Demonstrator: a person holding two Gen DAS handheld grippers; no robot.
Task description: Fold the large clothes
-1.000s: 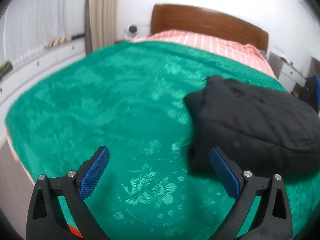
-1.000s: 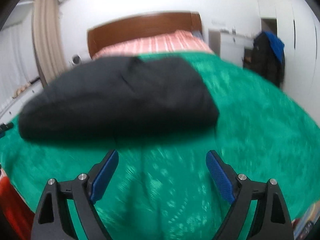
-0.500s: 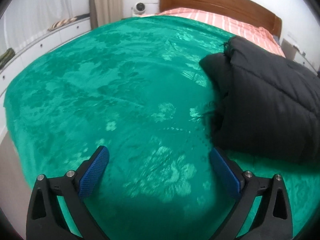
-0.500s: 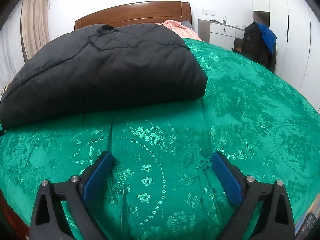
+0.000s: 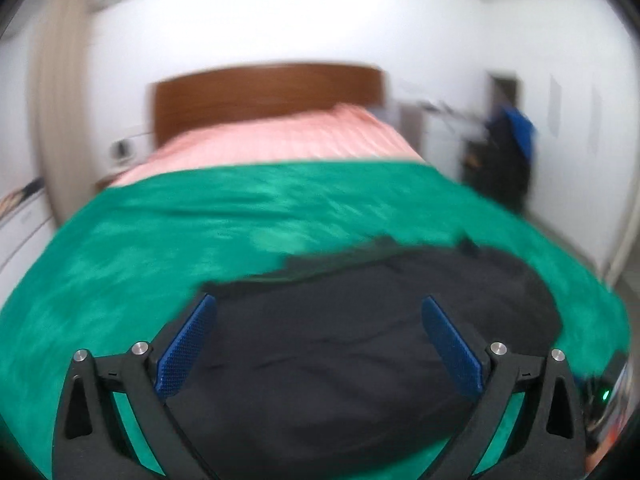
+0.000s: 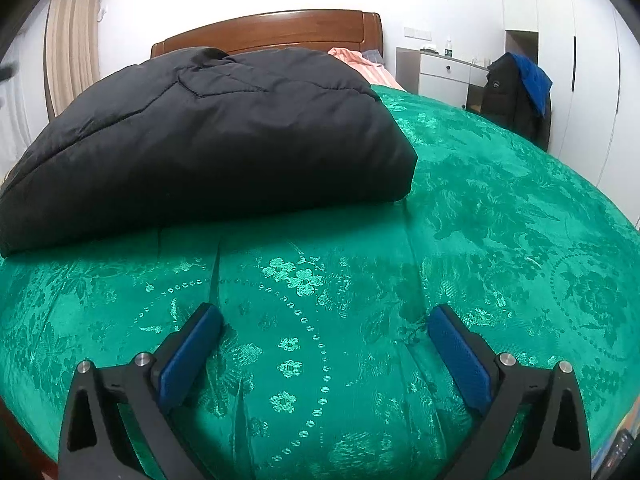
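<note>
A black padded jacket (image 6: 208, 136) lies folded in a thick bundle on the green bedspread (image 6: 500, 208). In the right wrist view my right gripper (image 6: 320, 320) is open and empty, low over the bedspread in front of the jacket's near edge. In the blurred left wrist view my left gripper (image 5: 316, 312) is open and empty, held above the jacket (image 5: 340, 344), which fills the space between its blue fingers (image 5: 188, 344).
The bed has a wooden headboard (image 6: 268, 30) and a pink striped sheet (image 5: 272, 140) at its far end. A white nightstand (image 6: 444, 72) and a chair draped with dark and blue clothes (image 6: 516, 92) stand to the right. A curtain (image 6: 70, 40) hangs at the left.
My left gripper has swung from the bedspread left of the jacket to above the jacket, and its view is now blurred. My right gripper has stayed low in front of the jacket.
</note>
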